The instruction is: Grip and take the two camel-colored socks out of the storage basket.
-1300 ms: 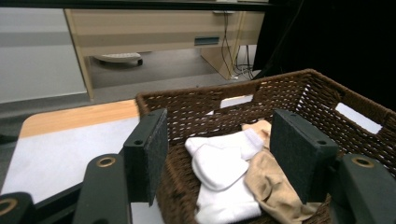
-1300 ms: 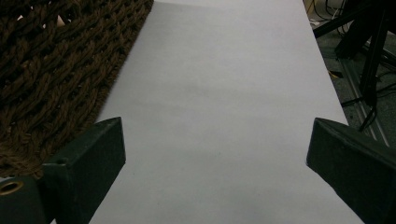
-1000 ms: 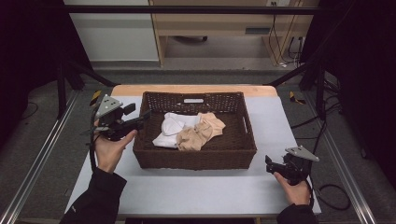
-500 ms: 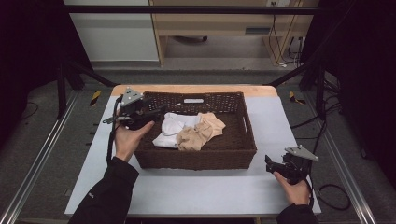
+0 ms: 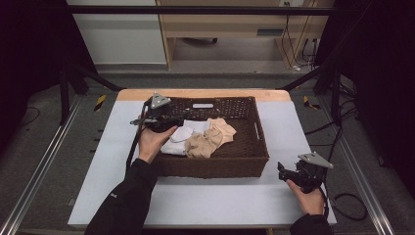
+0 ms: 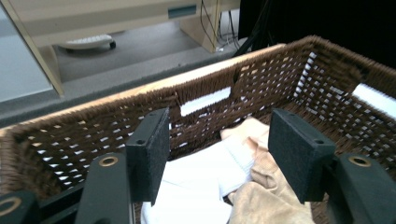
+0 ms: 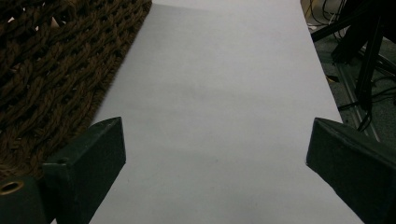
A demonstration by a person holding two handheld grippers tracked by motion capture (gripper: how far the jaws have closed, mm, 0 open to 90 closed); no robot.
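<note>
Two jaws of the left gripper (image 5: 169,122) stand apart over the basket's (image 5: 244,164) left rim; the white sock (image 6: 201,179) lies just ahead and below, between them; the right gripper (image 5: 288,174), also spread, rests well apart.

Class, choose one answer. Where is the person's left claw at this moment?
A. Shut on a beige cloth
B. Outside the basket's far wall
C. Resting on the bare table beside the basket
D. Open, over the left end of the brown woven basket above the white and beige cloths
D: the left claw stands open over the brown woven basket, with the white cloth and beige cloth lying below its jaws.
</note>
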